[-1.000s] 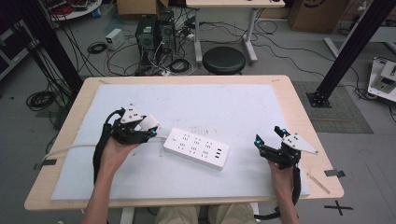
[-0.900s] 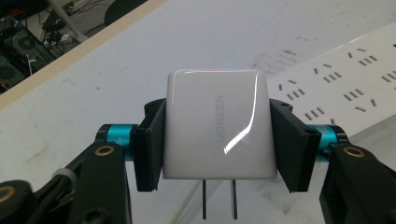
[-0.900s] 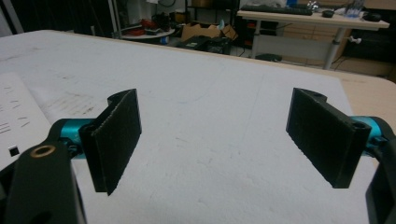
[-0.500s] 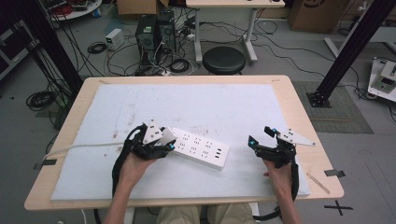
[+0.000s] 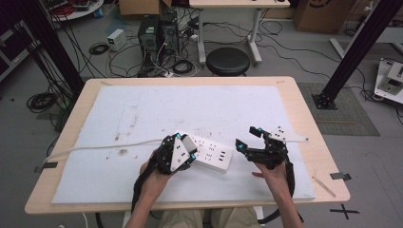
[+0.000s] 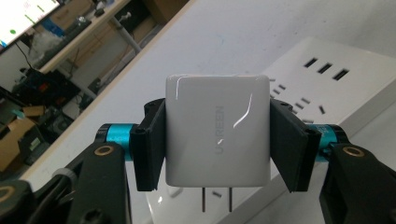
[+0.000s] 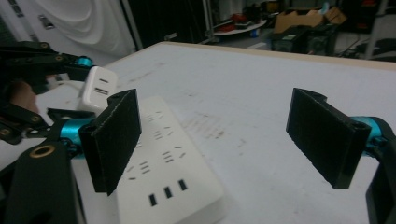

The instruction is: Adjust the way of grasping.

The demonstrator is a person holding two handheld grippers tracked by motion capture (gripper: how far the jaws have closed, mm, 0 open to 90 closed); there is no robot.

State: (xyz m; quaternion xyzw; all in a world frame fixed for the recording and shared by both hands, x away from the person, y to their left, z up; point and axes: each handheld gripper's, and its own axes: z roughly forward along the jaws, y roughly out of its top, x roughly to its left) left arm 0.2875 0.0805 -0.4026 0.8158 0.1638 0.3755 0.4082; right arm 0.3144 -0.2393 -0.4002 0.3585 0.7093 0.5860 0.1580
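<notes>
Left gripper view: my left tool [image 6: 218, 140] clamped on charger [image 6: 217, 130], prongs over strip [image 6: 345, 88].
Right tool [image 7: 224, 140]: I see jaws apart, hovering beside strip.
Worktop [image 5: 142, 109]: white mat.

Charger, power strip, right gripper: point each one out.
Charger [image 6: 217, 130], left gripper view, on its white face.
Power strip [image 5: 215, 156], high view, on its top.
Right gripper [image 7: 224, 140], right gripper view, midway between its fingertips.

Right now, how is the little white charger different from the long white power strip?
The small white square charger is held up between the left gripper fingers; the long white plastic power strip lies flat on the table. The charger has metal prongs; the strip has sockets. Both are white plastic.
</notes>
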